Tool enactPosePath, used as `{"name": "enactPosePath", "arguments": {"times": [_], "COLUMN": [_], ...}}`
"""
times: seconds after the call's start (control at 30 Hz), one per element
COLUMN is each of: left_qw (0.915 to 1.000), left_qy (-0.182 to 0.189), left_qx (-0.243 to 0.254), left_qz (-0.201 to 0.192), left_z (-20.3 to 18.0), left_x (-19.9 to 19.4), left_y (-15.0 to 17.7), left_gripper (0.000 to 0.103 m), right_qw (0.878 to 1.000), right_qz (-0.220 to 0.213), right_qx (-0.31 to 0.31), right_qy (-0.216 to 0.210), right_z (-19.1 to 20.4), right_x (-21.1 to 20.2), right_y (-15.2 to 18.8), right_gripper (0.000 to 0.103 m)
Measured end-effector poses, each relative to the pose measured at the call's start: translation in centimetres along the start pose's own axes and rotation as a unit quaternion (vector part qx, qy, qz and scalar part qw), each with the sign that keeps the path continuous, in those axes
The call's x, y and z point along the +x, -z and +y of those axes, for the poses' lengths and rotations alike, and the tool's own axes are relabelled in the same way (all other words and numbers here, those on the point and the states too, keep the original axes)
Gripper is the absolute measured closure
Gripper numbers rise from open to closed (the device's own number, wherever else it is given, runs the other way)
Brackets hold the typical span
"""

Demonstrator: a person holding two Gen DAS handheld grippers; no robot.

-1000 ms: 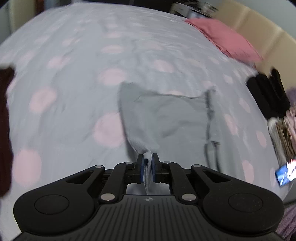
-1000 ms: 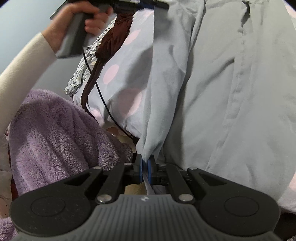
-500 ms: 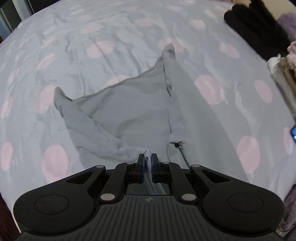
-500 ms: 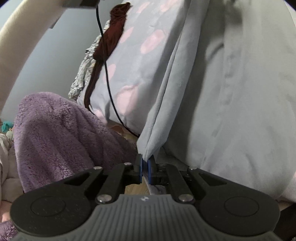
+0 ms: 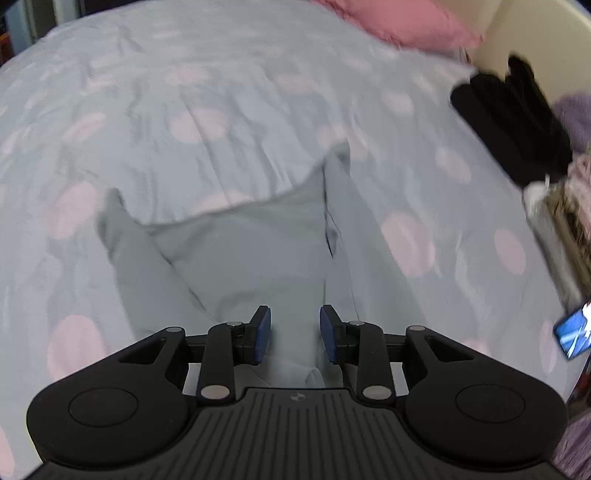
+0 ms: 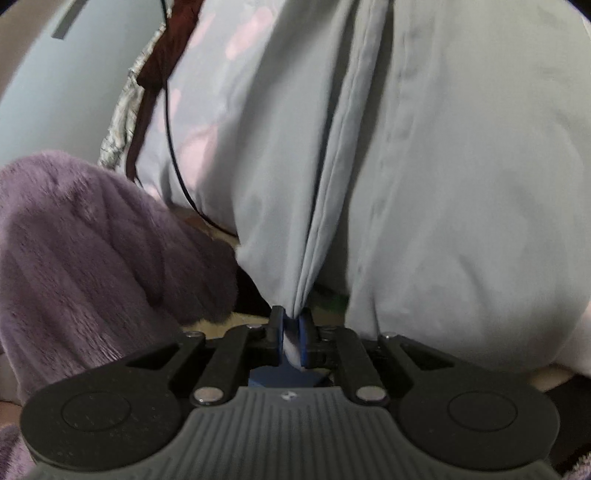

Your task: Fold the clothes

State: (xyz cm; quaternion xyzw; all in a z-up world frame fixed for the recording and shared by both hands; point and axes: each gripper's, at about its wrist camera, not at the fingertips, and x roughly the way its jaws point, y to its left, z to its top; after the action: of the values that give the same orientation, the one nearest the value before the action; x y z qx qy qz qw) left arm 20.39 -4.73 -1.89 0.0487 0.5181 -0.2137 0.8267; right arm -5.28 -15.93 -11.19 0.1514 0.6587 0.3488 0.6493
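grey garment [image 5: 251, 258] lies spread on the spotted bed cover [image 5: 192, 122]. left gripper [image 5: 294, 334] is opening, pads clear of the cloth between them. right gripper [image 6: 291, 334] is easing apart, a fold of the garment's edge between its pads.

Pink-dotted bedspread [image 5: 229, 110], cream headboard [image 5: 524, 40]

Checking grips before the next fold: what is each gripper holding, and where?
Left gripper: nothing, opening over the grey garment. Right gripper: opening, still pinching its bunched edge.

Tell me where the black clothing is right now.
In the left wrist view the black clothing lies at the upper right edge of the spotted bedspread, below and right of the pink pillow, well clear of the grey garment.
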Motion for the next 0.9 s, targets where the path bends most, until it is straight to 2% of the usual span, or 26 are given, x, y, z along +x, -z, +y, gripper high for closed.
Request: {"name": "enactPosePath", "arguments": {"times": [0.1, 0.13, 0.27, 0.47, 0.63, 0.7, 0.9], "left_qw": [0.9995, 0.9991, 0.9974, 0.9961, 0.9951, 0.9953, 0.9952], "left_qy": [-0.011, -0.017, -0.04, -0.042, -0.04, -0.035, -0.044], "left_qx": [-0.003, -0.002, -0.005, -0.029, -0.045, -0.05, -0.066], "left_qz": [-0.029, -0.038, -0.061, -0.071, -0.078, -0.076, -0.058], "left_z": [1.1, 1.5, 3.6, 5.4, 5.5, 5.5, 6.7], "left_x": [-2.4, -3.2, -5.7, -6.0, -4.2, -3.1, 0.7], "left_y": [0.6, 0.9, 2.6, 4.4, 3.8, 3.3, 2.4], "left_gripper": [0.074, 0.074, 0.074, 0.076, 0.076, 0.076, 0.076], "right_qw": [1.0, 0.999, 0.998, 0.989, 0.978, 0.971, 0.958], "right_qz": [0.003, -0.002, -0.03, -0.067, -0.092, -0.109, -0.166], "right_qx": [-0.016, -0.02, -0.03, -0.074, -0.095, -0.092, -0.05], "right_qy": [0.023, 0.029, 0.048, 0.105, 0.161, 0.19, 0.228], "right_z": [0.9, 1.1, 1.8, 3.2, 1.8, 0.5, -3.7], "right_x": [0.2, -0.1, -2.2, -5.8, -9.0, -10.4, -11.4], "right_y": [0.4, 0.5, 0.6, -0.8, -4.1, -6.2, -14.4], "right_gripper": [0.086, 0.08, 0.073, 0.073, 0.075, 0.077, 0.081]}}
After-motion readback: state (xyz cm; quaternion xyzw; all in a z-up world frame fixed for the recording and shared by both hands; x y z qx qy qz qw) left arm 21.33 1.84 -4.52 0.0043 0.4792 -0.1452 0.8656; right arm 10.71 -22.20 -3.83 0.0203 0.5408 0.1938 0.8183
